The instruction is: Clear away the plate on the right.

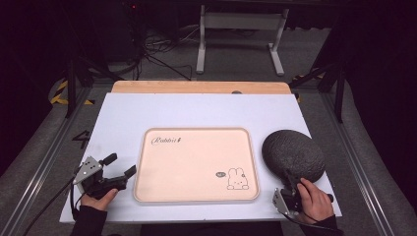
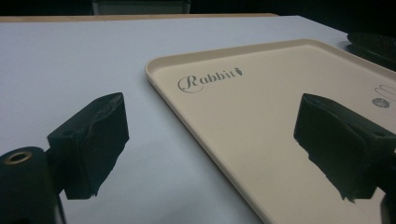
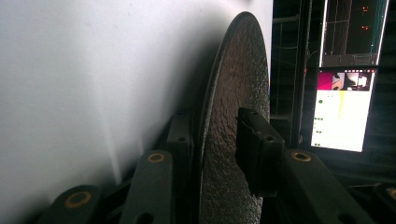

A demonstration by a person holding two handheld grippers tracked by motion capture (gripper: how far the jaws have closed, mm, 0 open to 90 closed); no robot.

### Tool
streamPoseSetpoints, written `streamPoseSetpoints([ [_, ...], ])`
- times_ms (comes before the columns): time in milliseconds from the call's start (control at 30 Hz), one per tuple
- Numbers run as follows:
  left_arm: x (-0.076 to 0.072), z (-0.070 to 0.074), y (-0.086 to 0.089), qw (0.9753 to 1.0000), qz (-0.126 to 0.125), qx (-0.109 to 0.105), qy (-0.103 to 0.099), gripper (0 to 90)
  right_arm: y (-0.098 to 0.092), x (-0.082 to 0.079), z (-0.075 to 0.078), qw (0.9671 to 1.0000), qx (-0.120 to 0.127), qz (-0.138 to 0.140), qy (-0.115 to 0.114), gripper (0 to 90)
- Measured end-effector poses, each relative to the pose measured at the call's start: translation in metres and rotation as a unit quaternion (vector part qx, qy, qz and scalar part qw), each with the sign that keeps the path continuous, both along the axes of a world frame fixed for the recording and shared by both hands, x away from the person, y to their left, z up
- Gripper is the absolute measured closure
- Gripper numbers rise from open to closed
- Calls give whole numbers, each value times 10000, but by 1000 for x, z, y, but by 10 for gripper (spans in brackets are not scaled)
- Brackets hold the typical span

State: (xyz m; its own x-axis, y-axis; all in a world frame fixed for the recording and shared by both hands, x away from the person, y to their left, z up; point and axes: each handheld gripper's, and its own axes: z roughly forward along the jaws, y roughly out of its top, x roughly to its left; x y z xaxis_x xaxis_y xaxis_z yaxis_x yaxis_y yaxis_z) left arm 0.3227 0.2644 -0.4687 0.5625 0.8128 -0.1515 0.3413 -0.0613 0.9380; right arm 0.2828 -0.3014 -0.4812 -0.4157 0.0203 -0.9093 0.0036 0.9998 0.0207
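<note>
A cream tray (image 1: 196,162) printed with "Rabbit" and a small bunny lies flat in the middle of the white table (image 1: 196,110). To its right is a dark grey, rough-textured round plate (image 1: 293,153). My right gripper (image 1: 290,176) is shut on the plate's near rim, one jaw under it and one on top; the right gripper view shows the plate (image 3: 233,93) edge-on between the jaws of this gripper (image 3: 214,126). My left gripper (image 1: 121,164) stands open at the tray's near left corner. Its jaws (image 2: 215,140) straddle the tray's left rim (image 2: 159,79), holding nothing.
A wooden strip (image 1: 196,87) runs along the table's far edge. Beyond it stand metal frame legs (image 1: 201,39) and floor cables. A lit monitor (image 3: 343,107) shows past the plate. The plate's edge (image 2: 373,44) also appears beyond the tray's far corner.
</note>
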Motion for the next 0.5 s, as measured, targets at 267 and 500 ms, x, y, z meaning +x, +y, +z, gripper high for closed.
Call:
streamPoseSetpoints([
  [267,0,0,0,10000,16,-5,2,109,3,1,-2,9999,-74,-78,87,777],
  [500,0,0,0,10000,20,0,-4,110,4,1,-3,9998,-60,-154,116,810],
])
